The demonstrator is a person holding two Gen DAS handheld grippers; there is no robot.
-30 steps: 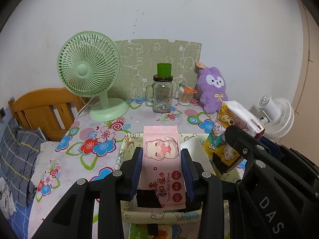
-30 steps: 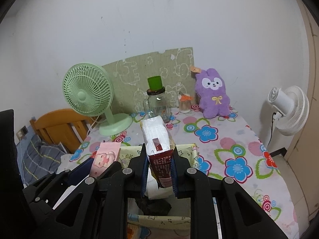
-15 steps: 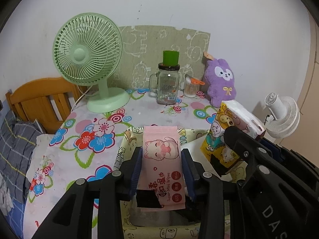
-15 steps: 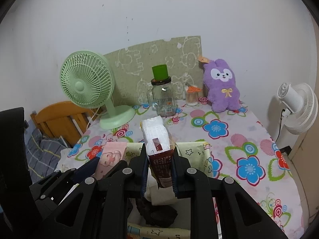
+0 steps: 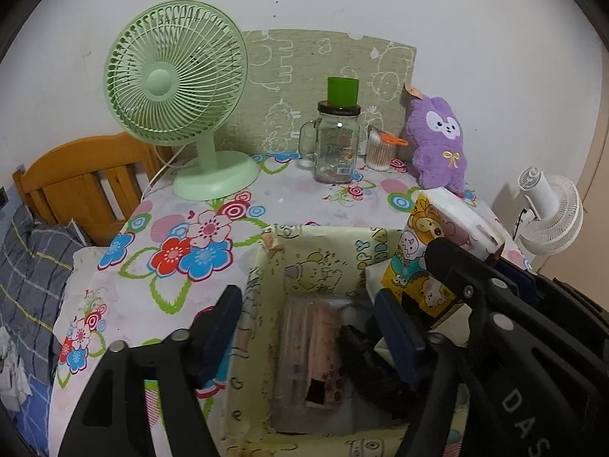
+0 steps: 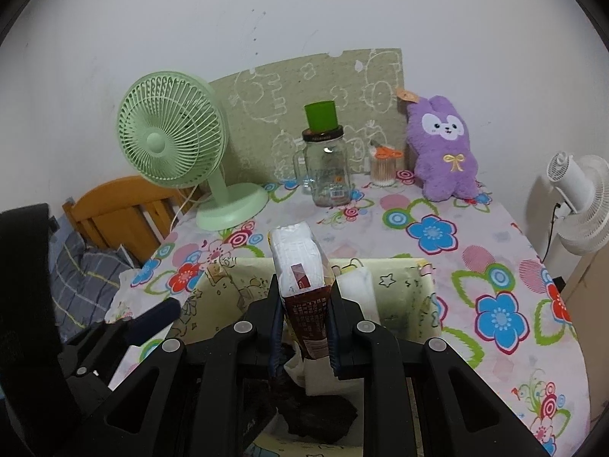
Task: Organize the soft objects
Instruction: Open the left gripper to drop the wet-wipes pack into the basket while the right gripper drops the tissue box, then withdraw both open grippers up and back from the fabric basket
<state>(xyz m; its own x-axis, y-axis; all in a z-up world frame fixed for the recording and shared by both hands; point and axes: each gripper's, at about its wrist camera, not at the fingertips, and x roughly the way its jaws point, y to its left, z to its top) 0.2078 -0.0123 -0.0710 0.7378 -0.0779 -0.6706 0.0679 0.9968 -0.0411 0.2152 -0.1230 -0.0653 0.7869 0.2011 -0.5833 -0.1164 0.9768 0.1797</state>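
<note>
Pink wipes pack (image 5: 310,346), blurred, inside yellow cartoon-print bin (image 5: 323,251)

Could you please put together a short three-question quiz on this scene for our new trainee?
1. True or false: the left gripper is clamped on the pink wet-wipes pack.
2. What does the right gripper hold?
A. the purple plush rabbit
B. a tissue pack
C. the glass mug jar
3. Fill in: the wipes pack lies inside the yellow cartoon-print ____.

Key
1. False: its jaws have just been opening and stand apart, with the pack lying below them.
2. B
3. storage box
</note>
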